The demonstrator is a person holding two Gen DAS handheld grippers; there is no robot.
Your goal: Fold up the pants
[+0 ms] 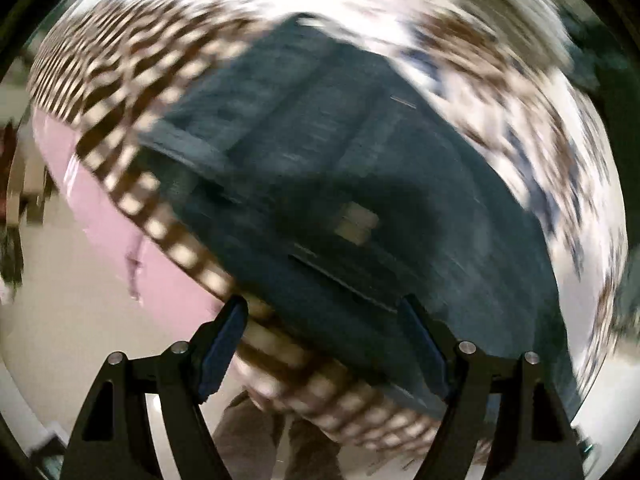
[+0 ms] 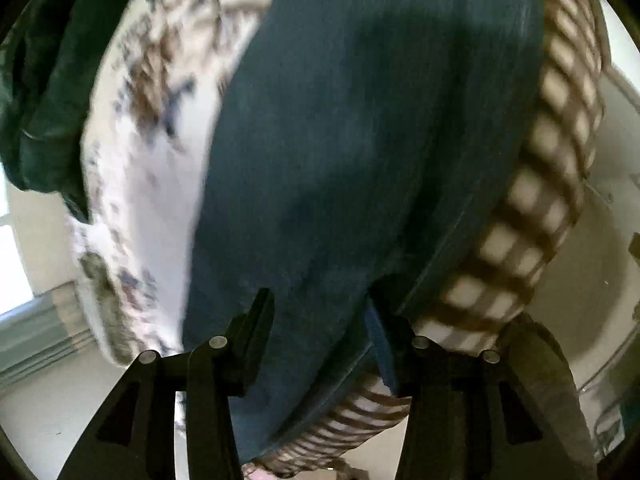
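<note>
Dark blue jeans (image 1: pixel 320 160) lie spread on a bed with a white patterned cover; a tan waistband label and a back pocket show in the blurred left wrist view. My left gripper (image 1: pixel 324 312) is open, its fingers astride the jeans' near edge at the bed's border, holding nothing. In the right wrist view the jeans (image 2: pixel 340 140) fill the middle. My right gripper (image 2: pixel 320 304) is open, with denim lying between its fingers.
A brown-and-cream checked blanket (image 1: pixel 132 76) runs along the bed edge, also in the right wrist view (image 2: pixel 532 208). A pink sheet (image 1: pixel 100 200) hangs below it. Dark green clothing (image 2: pixel 52 92) is piled at the far left. Pale floor (image 1: pixel 60 300) lies below.
</note>
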